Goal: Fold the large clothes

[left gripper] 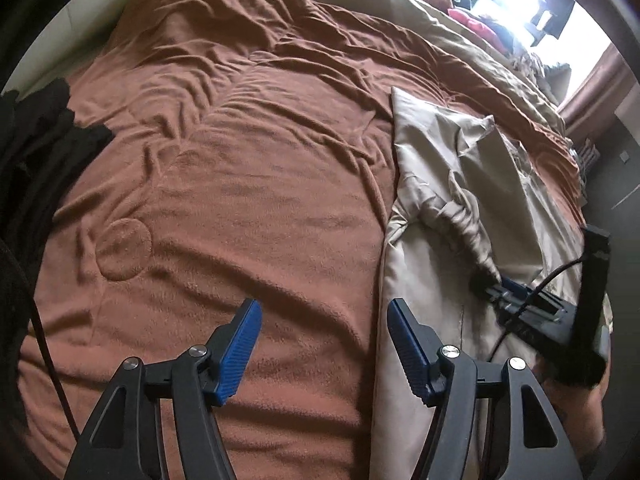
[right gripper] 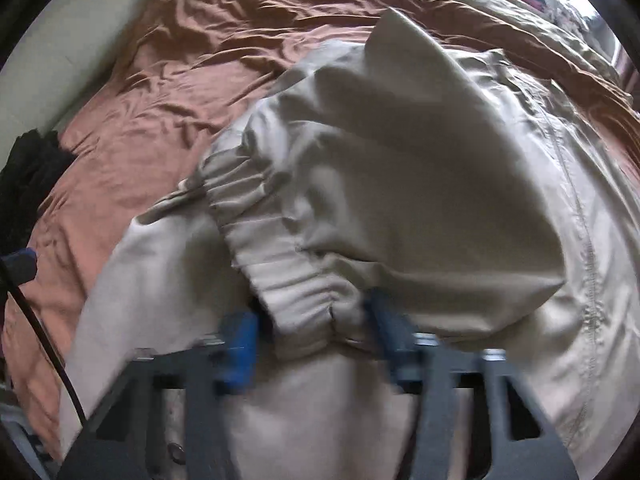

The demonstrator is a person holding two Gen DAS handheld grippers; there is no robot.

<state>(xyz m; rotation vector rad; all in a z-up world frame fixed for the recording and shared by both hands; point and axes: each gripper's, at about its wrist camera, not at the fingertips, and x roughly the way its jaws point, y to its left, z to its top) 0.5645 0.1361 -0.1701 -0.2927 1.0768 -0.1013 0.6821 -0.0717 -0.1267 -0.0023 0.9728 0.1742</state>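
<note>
A large beige jacket lies on the rust-brown blanket at the right of the left wrist view. My left gripper is open and empty, hovering over the blanket by the jacket's left edge. My right gripper shows at the right, at the elastic cuff of a sleeve. In the right wrist view the jacket fills the frame. The gathered cuff sits between the blue fingers of my right gripper, which stand apart. That view is blurred.
A black garment lies at the bed's left edge and shows in the right wrist view. A tan duvet and colourful clutter lie at the far side near a bright window.
</note>
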